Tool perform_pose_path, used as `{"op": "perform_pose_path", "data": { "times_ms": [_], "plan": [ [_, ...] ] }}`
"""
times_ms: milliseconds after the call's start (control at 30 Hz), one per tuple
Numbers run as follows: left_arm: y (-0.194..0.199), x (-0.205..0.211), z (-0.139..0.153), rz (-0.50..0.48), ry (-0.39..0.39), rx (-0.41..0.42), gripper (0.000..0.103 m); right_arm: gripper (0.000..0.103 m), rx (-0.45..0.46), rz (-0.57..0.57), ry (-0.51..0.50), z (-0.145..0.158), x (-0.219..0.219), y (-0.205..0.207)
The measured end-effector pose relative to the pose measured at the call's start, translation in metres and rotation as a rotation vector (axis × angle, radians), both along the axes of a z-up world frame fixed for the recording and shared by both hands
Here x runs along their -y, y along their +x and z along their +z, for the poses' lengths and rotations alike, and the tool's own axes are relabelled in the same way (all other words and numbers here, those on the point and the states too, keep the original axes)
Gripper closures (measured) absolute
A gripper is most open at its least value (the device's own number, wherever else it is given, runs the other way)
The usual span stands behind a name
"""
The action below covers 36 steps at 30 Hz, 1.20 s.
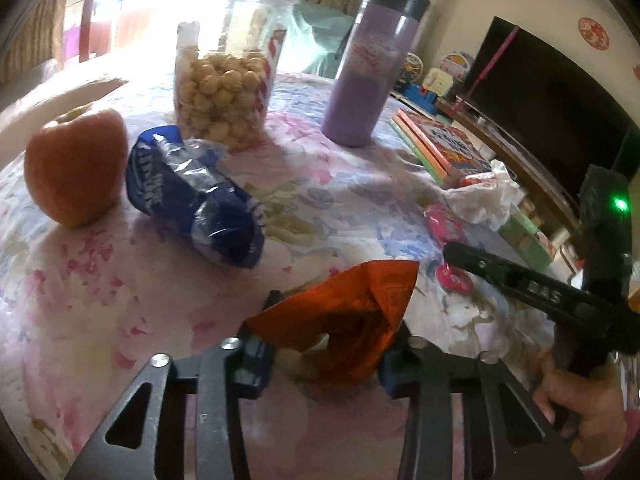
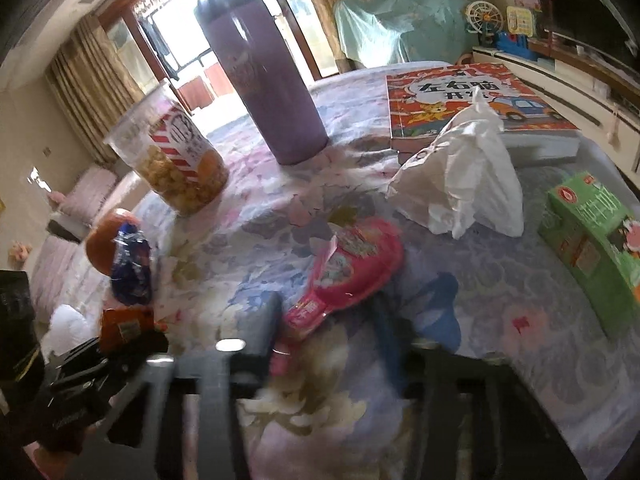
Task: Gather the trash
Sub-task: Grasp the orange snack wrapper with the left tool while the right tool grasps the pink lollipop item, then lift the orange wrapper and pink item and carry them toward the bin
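My left gripper [image 1: 332,340] is shut on an orange foil wrapper [image 1: 352,308], held just above the floral tablecloth; the wrapper also shows at the left in the right wrist view [image 2: 124,326]. A crumpled blue wrapper [image 1: 192,196] lies beside an orange fruit [image 1: 74,168]. My right gripper [image 2: 328,320] is open, its fingers either side of a pink wrapper [image 2: 344,276] on the cloth. A crumpled white tissue [image 2: 464,176] lies beyond it. The right gripper also shows at the right of the left wrist view [image 1: 520,284].
A clear tub of snack balls [image 1: 228,76], a purple flask [image 1: 372,68] and a stack of books [image 2: 472,108] stand at the back. A green carton [image 2: 592,240] lies at the right table edge. A TV [image 1: 560,112] is beyond.
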State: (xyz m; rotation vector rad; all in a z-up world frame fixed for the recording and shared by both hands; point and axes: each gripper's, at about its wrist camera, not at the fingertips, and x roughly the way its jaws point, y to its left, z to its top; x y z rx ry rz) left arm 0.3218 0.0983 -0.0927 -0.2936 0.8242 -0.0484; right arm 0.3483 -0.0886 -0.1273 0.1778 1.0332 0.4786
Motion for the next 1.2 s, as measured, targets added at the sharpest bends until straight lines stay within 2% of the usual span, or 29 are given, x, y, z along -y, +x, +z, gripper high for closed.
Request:
{"op": "perform_pose_path", "data": {
  "times_ms": [67, 167, 367, 400, 600, 733, 767, 800, 833, 867, 1067, 1133, 1167, 1200],
  "plan": [
    [0.001, 0.002, 0.001, -0.017, 0.005, 0.011, 0.076, 0.086, 0.0, 0.003, 0.001, 0.001, 0.001, 0.0],
    [-0.002, 0.006, 0.001, -0.029, 0.011, 0.012, 0.08, 0.094, 0.015, 0.008, 0.004, 0.004, 0.005, -0.007],
    [-0.01, 0.023, 0.005, -0.058, -0.003, 0.024, 0.082, 0.099, 0.032, 0.013, 0.055, 0.018, 0.028, -0.031],
    [-0.013, 0.027, 0.006, -0.065, -0.008, 0.025, 0.082, 0.103, 0.033, 0.01, 0.067, 0.021, 0.034, -0.036],
    [-0.03, 0.045, 0.014, -0.089, -0.028, 0.037, 0.083, 0.103, 0.03, -0.002, 0.073, 0.029, 0.058, -0.059],
    [-0.046, 0.042, 0.023, -0.069, -0.034, 0.059, 0.083, 0.088, -0.019, -0.039, 0.129, 0.026, 0.063, -0.056],
    [-0.051, 0.039, 0.025, -0.061, -0.038, 0.063, 0.083, 0.078, -0.014, -0.046, 0.128, 0.026, 0.06, -0.055],
    [-0.055, 0.034, 0.026, -0.052, -0.047, 0.064, 0.082, 0.063, -0.009, -0.049, 0.127, 0.027, 0.058, -0.054],
    [-0.059, 0.032, 0.026, -0.046, -0.051, 0.063, 0.082, 0.057, -0.007, -0.052, 0.128, 0.026, 0.053, -0.051],
    [-0.063, 0.029, 0.025, -0.039, -0.056, 0.06, 0.082, 0.053, -0.008, -0.052, 0.132, 0.024, 0.05, -0.05],
    [-0.077, 0.018, 0.019, -0.011, -0.082, 0.031, 0.083, 0.053, -0.022, -0.063, 0.036, 0.004, 0.015, -0.022],
    [-0.079, 0.017, 0.018, -0.008, -0.087, 0.025, 0.083, 0.06, 0.01, -0.046, -0.024, 0.004, 0.002, -0.016],
    [-0.079, 0.017, 0.017, -0.008, -0.089, 0.023, 0.083, 0.09, 0.012, -0.034, -0.026, 0.004, 0.001, -0.016],
    [-0.08, 0.018, 0.017, -0.01, -0.092, 0.021, 0.083, 0.096, 0.0, -0.016, -0.008, 0.003, 0.001, -0.015]
  ]
}}
